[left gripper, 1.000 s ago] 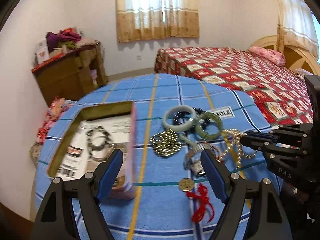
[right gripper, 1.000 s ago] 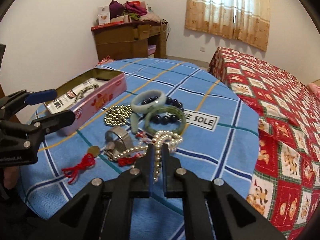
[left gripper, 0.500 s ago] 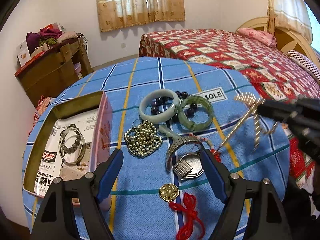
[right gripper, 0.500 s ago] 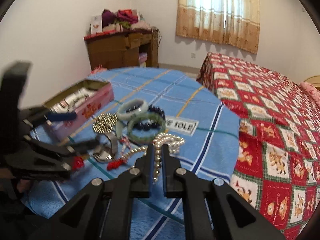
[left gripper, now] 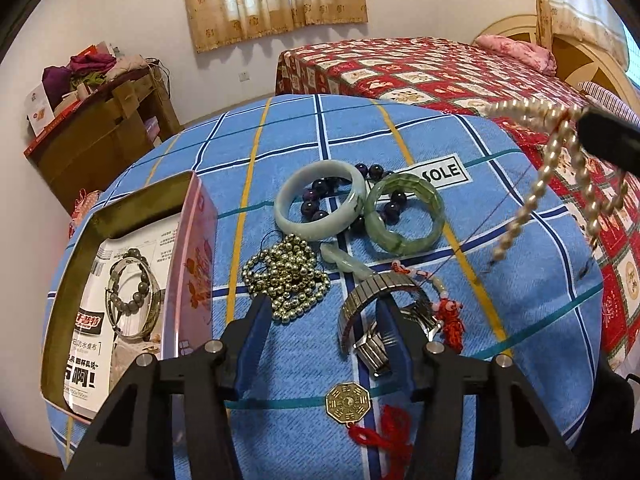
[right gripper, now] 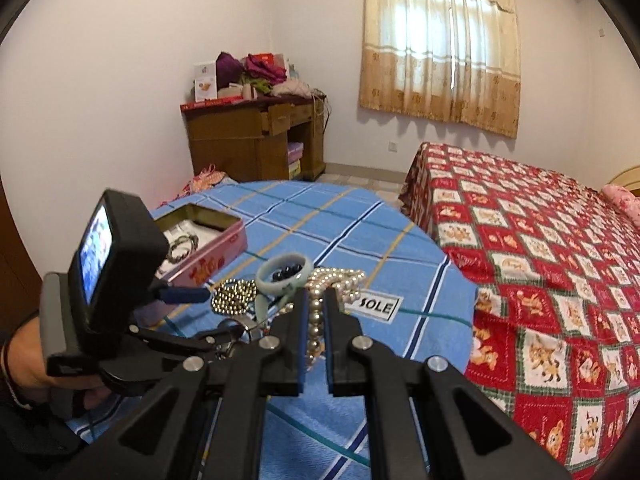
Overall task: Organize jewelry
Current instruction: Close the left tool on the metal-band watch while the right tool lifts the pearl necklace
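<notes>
My right gripper (right gripper: 315, 300) is shut on a pearl necklace (right gripper: 334, 280) and holds it in the air above the table; the strand hangs at the right of the left wrist view (left gripper: 552, 184). My left gripper (left gripper: 320, 312) is open, low over the blue checked table, with a metal watch band (left gripper: 372, 300) at its right finger and a gold bead pile (left gripper: 286, 276) at its left. A pale jade bangle (left gripper: 320, 204), a green bangle (left gripper: 406, 216), dark purple beads (left gripper: 316, 196) and a jade pendant (left gripper: 344, 260) lie beyond. An open pink tin (left gripper: 192, 264) at left holds bracelets (left gripper: 132, 292).
A brass bagua coin (left gripper: 348, 402) with a red tassel (left gripper: 390, 436) lies near the table's front edge. A red charm (left gripper: 450, 316) lies by the watch. A bed with a red quilt (right gripper: 540, 240) stands right of the table. A wooden desk (right gripper: 256, 136) is at the back wall.
My right gripper has lifted the pearl necklace off the table and up to the right. My left gripper has moved forward and down over the watch band and gold beads.
</notes>
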`<state>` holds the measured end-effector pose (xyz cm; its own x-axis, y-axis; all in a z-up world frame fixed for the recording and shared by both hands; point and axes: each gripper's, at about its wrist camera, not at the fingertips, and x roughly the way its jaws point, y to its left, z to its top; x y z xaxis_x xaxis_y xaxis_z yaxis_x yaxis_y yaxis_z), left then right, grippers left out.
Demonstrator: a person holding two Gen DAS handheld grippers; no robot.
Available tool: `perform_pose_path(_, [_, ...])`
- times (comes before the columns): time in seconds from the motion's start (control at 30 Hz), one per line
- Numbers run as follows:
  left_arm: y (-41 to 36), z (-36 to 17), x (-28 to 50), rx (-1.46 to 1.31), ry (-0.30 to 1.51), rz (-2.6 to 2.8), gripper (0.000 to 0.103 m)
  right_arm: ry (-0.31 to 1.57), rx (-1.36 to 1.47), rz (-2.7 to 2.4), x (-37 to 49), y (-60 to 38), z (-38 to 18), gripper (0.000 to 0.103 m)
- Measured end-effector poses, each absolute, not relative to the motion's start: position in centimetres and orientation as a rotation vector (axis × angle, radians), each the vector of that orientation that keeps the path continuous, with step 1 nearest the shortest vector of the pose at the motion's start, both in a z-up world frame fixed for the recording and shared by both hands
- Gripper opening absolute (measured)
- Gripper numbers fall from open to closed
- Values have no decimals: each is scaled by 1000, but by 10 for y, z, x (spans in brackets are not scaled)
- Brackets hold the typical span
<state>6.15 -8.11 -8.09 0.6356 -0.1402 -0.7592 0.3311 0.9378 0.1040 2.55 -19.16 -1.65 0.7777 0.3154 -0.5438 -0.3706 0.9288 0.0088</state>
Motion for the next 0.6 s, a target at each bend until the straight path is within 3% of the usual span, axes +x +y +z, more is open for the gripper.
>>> perform_pose_path(0.23, [-85,-84,65,252,852,-285,52,546,-82,354,28,-201,-8,8])
perform_pose_path(0.3, [-85,-85,65,250,858,-298,36,540,-79,354,27,-201,-6,8])
perform_pose_path(0.37, [-83,-86,65,248,866,-300,32,539,-80,356,28,-201,-6,8])
perform_pose_path(0.43, [-79,-87,65,233,876,-312,5,540,-79,356,28,-201,-6,8])
perform_pose_path(0.6, [-65,-71,60,169,830,-308,4,547,-76,361,29,-200,-8,8])
